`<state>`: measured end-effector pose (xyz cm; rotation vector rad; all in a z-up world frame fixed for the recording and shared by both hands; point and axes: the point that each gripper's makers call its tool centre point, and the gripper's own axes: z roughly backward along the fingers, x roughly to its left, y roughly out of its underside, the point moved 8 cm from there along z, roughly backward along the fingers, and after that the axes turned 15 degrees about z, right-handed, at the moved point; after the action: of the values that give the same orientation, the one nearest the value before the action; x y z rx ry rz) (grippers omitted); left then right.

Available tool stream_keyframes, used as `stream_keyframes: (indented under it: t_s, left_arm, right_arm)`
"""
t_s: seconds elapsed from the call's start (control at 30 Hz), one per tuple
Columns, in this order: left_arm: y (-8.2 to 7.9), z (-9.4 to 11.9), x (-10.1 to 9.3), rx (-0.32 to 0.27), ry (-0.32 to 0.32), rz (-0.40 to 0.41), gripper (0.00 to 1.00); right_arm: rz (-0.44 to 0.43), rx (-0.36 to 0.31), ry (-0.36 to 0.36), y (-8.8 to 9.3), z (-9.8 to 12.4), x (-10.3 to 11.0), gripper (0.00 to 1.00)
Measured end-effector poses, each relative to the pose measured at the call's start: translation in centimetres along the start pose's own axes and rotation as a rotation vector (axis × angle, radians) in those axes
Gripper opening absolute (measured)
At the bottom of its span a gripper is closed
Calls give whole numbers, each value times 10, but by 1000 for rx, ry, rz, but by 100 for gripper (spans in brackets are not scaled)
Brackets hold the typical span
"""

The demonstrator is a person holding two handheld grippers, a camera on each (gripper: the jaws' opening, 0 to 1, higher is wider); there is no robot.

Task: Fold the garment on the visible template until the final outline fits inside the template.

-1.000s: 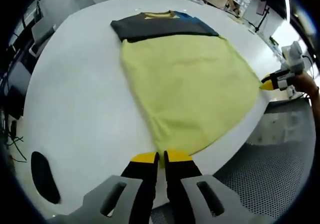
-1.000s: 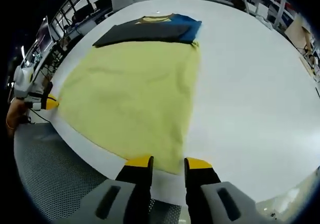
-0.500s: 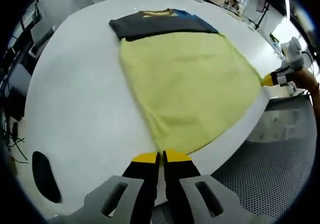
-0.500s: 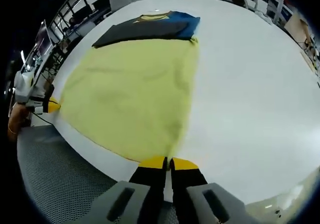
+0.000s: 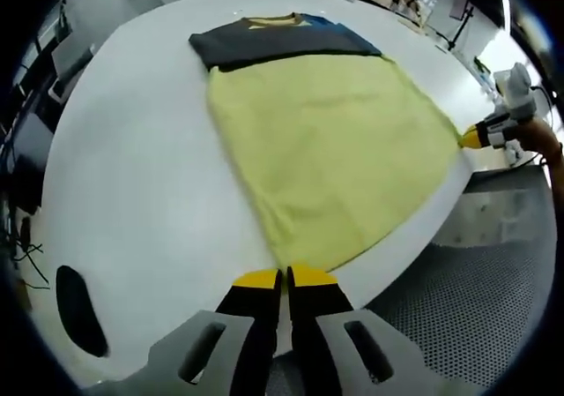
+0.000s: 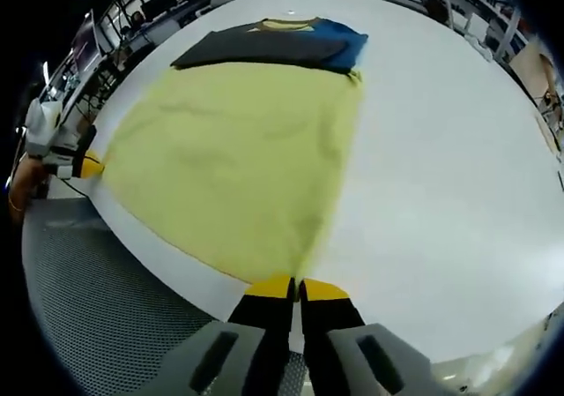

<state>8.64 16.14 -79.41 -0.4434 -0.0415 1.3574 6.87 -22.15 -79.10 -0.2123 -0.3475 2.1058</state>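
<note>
A yellow garment (image 5: 330, 153) lies spread flat on the round white table (image 5: 132, 184); its far end is dark grey with a blue patch (image 5: 282, 43). My left gripper (image 5: 284, 278) is shut on the garment's near hem corner at the table's edge. In the right gripper view the same yellow cloth (image 6: 238, 158) runs away from my right gripper (image 6: 295, 286), which is shut on the opposite hem corner. Each gripper also appears in the other's view, pinching its corner: the right gripper (image 5: 476, 137) at the right, the left gripper (image 6: 86, 163) at the left.
A dark oval opening (image 5: 77, 312) sits in the table near my left gripper. Perforated metal flooring (image 5: 480, 308) lies below the table's near edge. Desks and shelving stand beyond the far side. A hand (image 5: 539, 142) holds the right gripper.
My right gripper has shut on the hem corner; a second ago its jaws stood open around it. The left gripper has stayed shut on its corner. The garment lies as before.
</note>
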Motion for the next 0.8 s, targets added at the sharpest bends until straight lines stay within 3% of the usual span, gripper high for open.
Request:
stream_keyframes:
  t_s: [0.5, 0.8]
  left_arm:
    - [15, 8, -5, 109, -10, -47, 0]
    - [20, 11, -6, 138, -7, -39, 0]
  right_arm:
    - [75, 65, -31, 3, 18, 13, 0]
    - [89, 82, -52, 4, 25, 17, 0]
